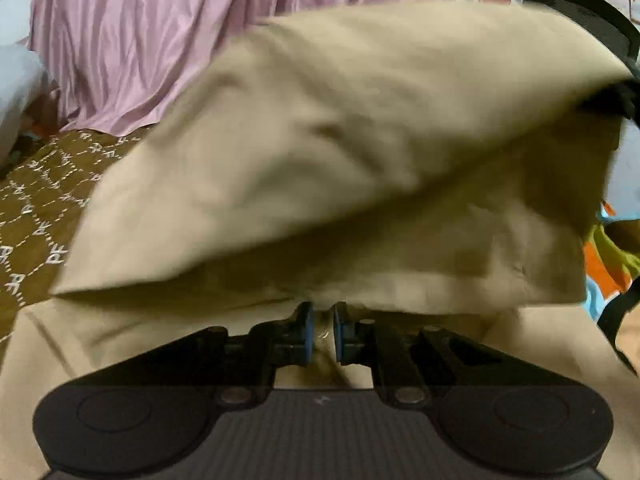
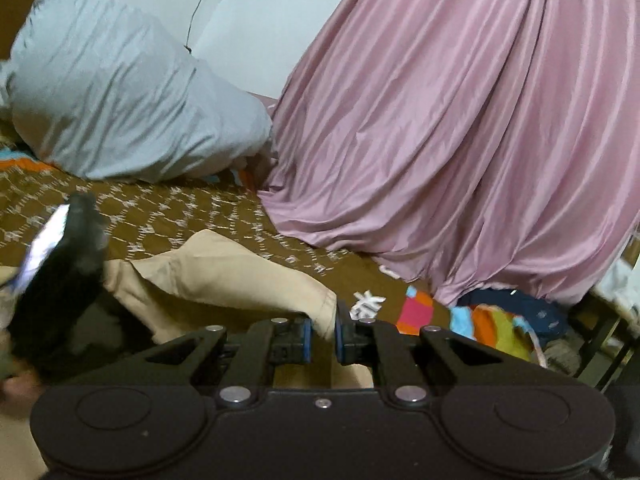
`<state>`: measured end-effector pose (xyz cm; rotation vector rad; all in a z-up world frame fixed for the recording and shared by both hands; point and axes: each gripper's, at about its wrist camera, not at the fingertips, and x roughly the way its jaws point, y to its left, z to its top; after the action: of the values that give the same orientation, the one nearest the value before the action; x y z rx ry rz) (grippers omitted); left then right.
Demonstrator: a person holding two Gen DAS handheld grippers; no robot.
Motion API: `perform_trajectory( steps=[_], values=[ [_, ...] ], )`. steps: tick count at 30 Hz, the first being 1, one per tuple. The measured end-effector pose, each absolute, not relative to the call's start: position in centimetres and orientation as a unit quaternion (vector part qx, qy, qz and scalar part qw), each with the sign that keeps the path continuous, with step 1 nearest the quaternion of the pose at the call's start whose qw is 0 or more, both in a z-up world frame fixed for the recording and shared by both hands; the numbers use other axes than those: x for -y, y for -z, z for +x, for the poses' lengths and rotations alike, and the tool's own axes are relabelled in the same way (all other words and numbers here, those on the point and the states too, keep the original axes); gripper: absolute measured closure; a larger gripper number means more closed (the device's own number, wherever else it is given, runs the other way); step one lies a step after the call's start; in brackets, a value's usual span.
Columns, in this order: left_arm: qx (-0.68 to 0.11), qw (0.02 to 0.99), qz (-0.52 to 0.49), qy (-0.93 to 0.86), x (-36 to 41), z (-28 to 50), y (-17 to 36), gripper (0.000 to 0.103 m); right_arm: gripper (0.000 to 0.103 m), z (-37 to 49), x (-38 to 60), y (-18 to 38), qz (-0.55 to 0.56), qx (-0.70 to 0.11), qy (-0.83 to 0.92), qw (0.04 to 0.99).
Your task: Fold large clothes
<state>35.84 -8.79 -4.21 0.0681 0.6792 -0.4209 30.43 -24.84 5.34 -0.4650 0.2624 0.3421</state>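
Note:
A large beige garment (image 1: 340, 152) hangs lifted in front of the left wrist view, one fold draped over another. My left gripper (image 1: 322, 336) is shut on its lower edge, with cloth pinched between the blue pads (image 1: 306, 332). In the right wrist view the garment (image 2: 224, 280) lies crumpled across the brown patterned bedspread (image 2: 168, 216). My right gripper (image 2: 322, 330) is shut on its hem. The left gripper (image 2: 60, 280) shows there as a blurred black shape at the left, over the cloth.
A pink satin curtain (image 2: 460, 140) drapes down onto the bed at the right. A grey pillow (image 2: 120, 92) lies at the back left. Bright multicoloured cloth (image 2: 488, 324) and small white scraps (image 2: 366, 304) sit near the curtain's foot. A black chair (image 1: 580, 12) stands at the upper right.

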Motion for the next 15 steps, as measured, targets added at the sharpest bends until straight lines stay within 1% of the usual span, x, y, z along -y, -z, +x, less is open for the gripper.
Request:
perform_trajectory(
  steps=[4, 6, 9, 11, 12, 13, 14, 15],
  values=[
    [-0.358, 0.907, 0.076, 0.209, 5.5, 31.7, 4.3, 0.091, 0.092, 26.5, 26.3, -3.9, -0.204, -0.14, -0.195, 0.949],
    [-0.376, 0.899, 0.09, 0.206, 3.2, 29.1, 4.3, 0.091, 0.092, 24.2, 26.2, -2.4, -0.23, -0.151, -0.211, 0.938],
    [-0.398, 0.892, 0.07, 0.203, -0.3, 25.4, 3.5, 0.088, 0.09, 20.7, 25.4, 0.6, -0.301, -0.17, -0.236, 0.908],
    [-0.41, 0.888, 0.045, 0.202, -2.4, 23.9, 3.0, 0.08, 0.078, 18.5, 24.6, 2.6, -0.349, -0.187, -0.251, 0.883],
    [-0.412, 0.888, 0.033, 0.2, -3.6, 23.4, 2.6, 0.078, 0.075, 17.6, 24.4, 3.3, -0.364, -0.195, -0.254, 0.874],
    [-0.412, 0.888, 0.019, 0.202, -4.5, 23.1, 2.1, 0.071, 0.072, 16.7, 24.3, 3.7, -0.37, -0.205, -0.254, 0.87],
    [-0.409, 0.889, 0.0, 0.207, -5.3, 22.8, 1.7, 0.063, 0.064, 16.2, 24.3, 3.8, -0.366, -0.216, -0.254, 0.869],
    [-0.407, 0.888, -0.016, 0.211, -5.8, 23.0, 1.5, 0.059, 0.059, 15.7, 24.5, 3.6, -0.356, -0.228, -0.251, 0.871]
  ],
)
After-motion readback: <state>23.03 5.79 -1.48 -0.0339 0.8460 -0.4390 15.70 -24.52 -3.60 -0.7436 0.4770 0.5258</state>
